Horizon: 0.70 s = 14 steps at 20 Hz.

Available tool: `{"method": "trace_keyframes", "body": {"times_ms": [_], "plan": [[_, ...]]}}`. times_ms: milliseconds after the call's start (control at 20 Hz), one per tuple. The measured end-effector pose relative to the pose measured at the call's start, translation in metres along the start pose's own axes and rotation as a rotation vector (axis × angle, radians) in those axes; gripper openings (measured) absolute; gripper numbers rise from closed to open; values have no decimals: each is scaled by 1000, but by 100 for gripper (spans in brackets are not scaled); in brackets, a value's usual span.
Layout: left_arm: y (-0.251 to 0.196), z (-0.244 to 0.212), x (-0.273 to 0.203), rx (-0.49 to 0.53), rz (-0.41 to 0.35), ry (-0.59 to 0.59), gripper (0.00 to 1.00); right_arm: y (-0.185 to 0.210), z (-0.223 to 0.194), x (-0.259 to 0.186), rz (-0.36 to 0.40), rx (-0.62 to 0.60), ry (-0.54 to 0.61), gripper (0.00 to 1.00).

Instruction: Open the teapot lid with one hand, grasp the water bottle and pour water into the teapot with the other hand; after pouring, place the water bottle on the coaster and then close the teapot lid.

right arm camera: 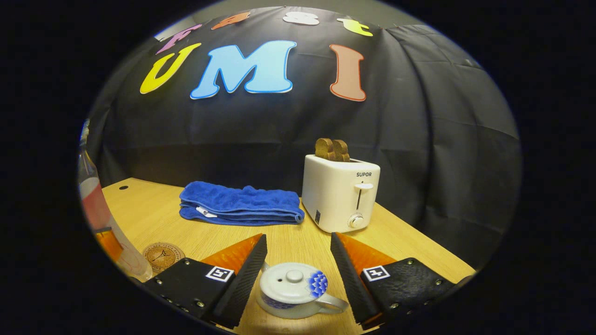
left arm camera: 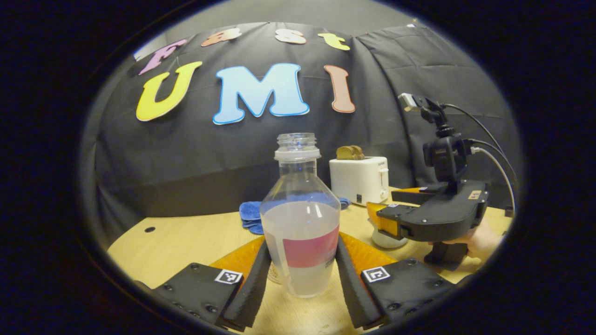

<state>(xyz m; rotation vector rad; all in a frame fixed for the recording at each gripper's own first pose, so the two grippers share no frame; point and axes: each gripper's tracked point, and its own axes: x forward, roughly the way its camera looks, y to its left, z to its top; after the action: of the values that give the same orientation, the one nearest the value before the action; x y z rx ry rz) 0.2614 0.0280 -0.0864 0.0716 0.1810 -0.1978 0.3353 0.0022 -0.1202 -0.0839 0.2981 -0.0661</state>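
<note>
Two grippers, two jobs, and I take them view by view. From the left gripper view, the water bottle (left arm camera: 301,218) stands upright on the desk (left arm camera: 186,237), uncapped, roughly half full of cloudy water, directly between the fingers of my left gripper (left arm camera: 301,279); the pads look to lie against its sides at the label band, so I judge the gripper clenched on the bottle, though contact on both sides is hard to confirm. I expect thin clear plastic that gives under pressure and is slick where bare, with sloshing weight low down, so the labelled waist is the place to hold. Right of the bottle, the right gripper (left arm camera: 389,221) hovers over something white. From the right gripper view, that gripper (right arm camera: 298,260) is released, jaws spread wide, with the teapot (right arm camera: 298,295) low between them and neither finger touching it. Its lid (right arm camera: 291,281) is on; glazed ceramic, light, brittle and slippery, best pinched by the small knob. The coaster (right arm camera: 163,256) lies left of the teapot, just beside the bottle's base.
</note>
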Motion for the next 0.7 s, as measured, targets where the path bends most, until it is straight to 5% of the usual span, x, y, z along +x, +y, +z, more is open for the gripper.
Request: {"method": "trace_keyframes", "body": {"times_ms": [150,250,450,550,650,700], "plan": [[11,-7,-5,-93,2,-7,86,3,-9,4,18,38,28,79],[18,-5,-7,-117,19,-26,85,4,-7,3,25,48,33,65],[13,-9,-7,-125,19,-15,84,3,1,-4,-5,27,31,64],[14,-10,-7,-125,22,-13,84,4,-4,2,-6,2,28,35],[15,-8,-6,-123,26,-15,84,-5,2,5,-49,-5,8,36],[15,-7,-7,-125,26,-18,84,-7,0,0,-49,9,23,25]]}}
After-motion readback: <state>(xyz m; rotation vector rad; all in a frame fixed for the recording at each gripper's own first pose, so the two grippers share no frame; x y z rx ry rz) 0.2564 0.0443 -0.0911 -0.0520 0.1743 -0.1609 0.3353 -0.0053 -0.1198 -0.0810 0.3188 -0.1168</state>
